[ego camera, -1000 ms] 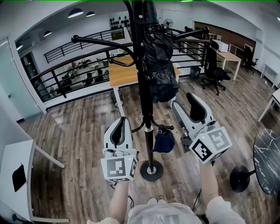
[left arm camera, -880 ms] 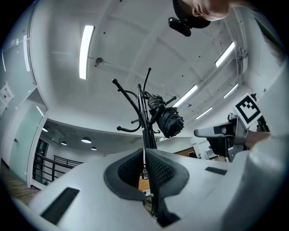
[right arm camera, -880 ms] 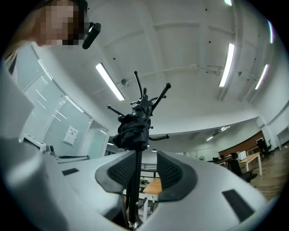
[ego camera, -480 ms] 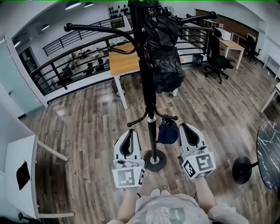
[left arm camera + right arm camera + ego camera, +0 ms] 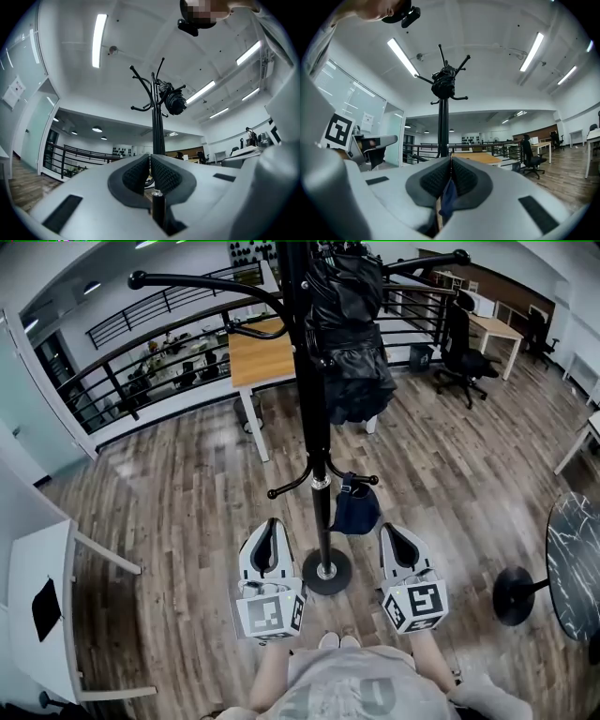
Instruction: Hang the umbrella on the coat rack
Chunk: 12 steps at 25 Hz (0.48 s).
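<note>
Hanging on a low hook [image 5: 367, 479] of the black metal coat rack [image 5: 314, 409], the folded navy umbrella [image 5: 356, 512] dangles just ahead of the right claw [image 5: 390, 532], which has just snapped together empty; left claw [image 5: 273, 524] pressed together too. Job looks done.

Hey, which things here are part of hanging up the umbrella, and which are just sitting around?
Part of the job:
umbrella, hanging on a low hook
coat rack

Just sitting around:
black jacket, high on the rack
desk
office chair
round table
</note>
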{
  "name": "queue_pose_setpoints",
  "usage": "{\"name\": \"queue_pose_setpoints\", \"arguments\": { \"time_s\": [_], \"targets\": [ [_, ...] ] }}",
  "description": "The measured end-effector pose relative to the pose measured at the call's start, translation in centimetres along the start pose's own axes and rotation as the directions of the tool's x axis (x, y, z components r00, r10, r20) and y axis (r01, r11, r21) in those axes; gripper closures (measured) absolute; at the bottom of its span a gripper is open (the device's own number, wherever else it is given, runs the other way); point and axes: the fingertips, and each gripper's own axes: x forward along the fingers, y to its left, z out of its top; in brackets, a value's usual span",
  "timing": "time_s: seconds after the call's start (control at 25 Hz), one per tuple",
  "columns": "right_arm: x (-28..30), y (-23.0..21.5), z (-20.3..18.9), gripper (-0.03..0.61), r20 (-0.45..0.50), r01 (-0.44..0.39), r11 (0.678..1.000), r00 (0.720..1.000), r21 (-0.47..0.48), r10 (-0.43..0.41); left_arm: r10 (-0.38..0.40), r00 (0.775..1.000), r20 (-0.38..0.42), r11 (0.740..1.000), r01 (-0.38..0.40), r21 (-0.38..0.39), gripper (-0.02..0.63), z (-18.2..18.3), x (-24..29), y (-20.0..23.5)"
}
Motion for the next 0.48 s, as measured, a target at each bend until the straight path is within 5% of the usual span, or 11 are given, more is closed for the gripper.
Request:
{"name": "queue_pose_setpoints", "arguments": {
  "time_s": [0.48],
  "targets": [
    [-0.5, 0.8, -0.3, 0.546, -0.004, -0.006, 1.000, 1.000, 0.020, 0.006, -0.010, 0.999, -0.041, 1.000, 0.010, -0.010, 0.580, -1.1, -1.3, -0.7]
  ]
}}
